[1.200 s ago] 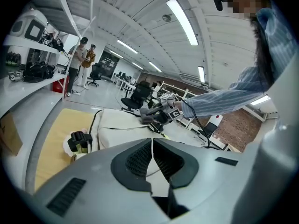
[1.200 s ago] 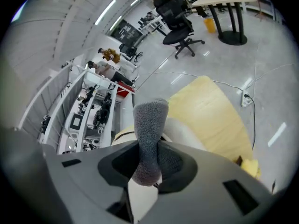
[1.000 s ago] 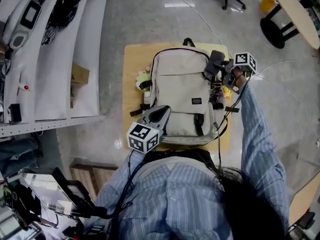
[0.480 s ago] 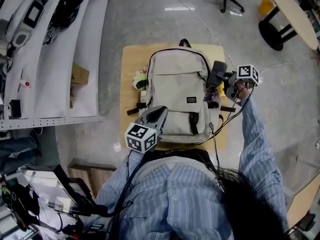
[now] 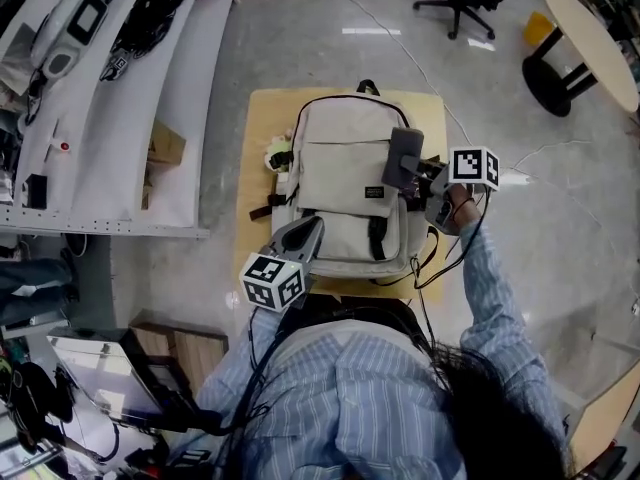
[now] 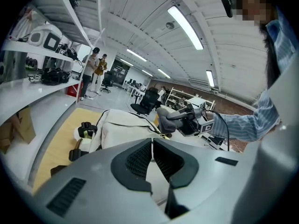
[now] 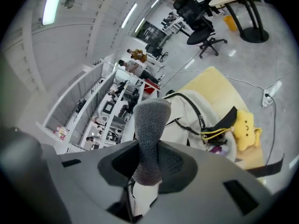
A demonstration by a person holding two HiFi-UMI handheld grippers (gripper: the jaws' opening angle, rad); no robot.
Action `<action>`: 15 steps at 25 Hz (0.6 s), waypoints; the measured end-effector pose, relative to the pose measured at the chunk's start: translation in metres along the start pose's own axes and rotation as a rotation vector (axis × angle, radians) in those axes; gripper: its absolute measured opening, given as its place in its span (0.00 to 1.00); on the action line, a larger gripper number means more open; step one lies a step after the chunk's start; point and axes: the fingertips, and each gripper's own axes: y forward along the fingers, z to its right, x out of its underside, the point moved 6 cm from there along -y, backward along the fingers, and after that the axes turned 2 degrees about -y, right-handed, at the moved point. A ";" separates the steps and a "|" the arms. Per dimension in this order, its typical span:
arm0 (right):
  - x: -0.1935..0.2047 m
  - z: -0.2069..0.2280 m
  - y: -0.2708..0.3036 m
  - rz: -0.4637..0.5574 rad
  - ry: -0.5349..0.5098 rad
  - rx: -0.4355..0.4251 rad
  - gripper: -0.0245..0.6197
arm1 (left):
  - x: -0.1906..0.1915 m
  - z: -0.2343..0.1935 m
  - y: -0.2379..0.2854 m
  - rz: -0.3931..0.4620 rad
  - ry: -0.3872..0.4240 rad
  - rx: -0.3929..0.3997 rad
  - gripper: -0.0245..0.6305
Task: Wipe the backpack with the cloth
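**Three Cameras, One Backpack**

The head camera looked steeply down from above the person's shoulders, taking in the whole backpack (image 5: 345, 183) on its table (image 5: 262, 128), with shelves (image 5: 120, 98) at the left. The camera on the left gripper (image 5: 308, 232) sat low and close at the bag's near end, facing along it toward the far hall. The camera on the right gripper (image 5: 412, 173) looked from the bag's right side across it toward the shelves. All three views shared the backpack; the left gripper view also caught the right gripper.
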 end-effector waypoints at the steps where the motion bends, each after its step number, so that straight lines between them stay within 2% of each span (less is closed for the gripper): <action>1: 0.009 -0.005 0.002 -0.005 -0.012 -0.011 0.20 | 0.004 0.003 -0.004 0.005 -0.003 -0.011 0.06; 5: 0.044 -0.023 0.009 -0.032 -0.097 -0.012 0.20 | 0.020 0.013 -0.016 0.008 -0.027 -0.043 0.06; 8: 0.070 -0.035 0.005 -0.046 -0.168 0.016 0.20 | 0.030 0.024 -0.021 -0.004 -0.050 -0.030 0.06; 15: 0.125 -0.067 -0.017 0.011 -0.225 0.023 0.20 | 0.039 0.041 -0.034 -0.012 0.012 0.033 0.06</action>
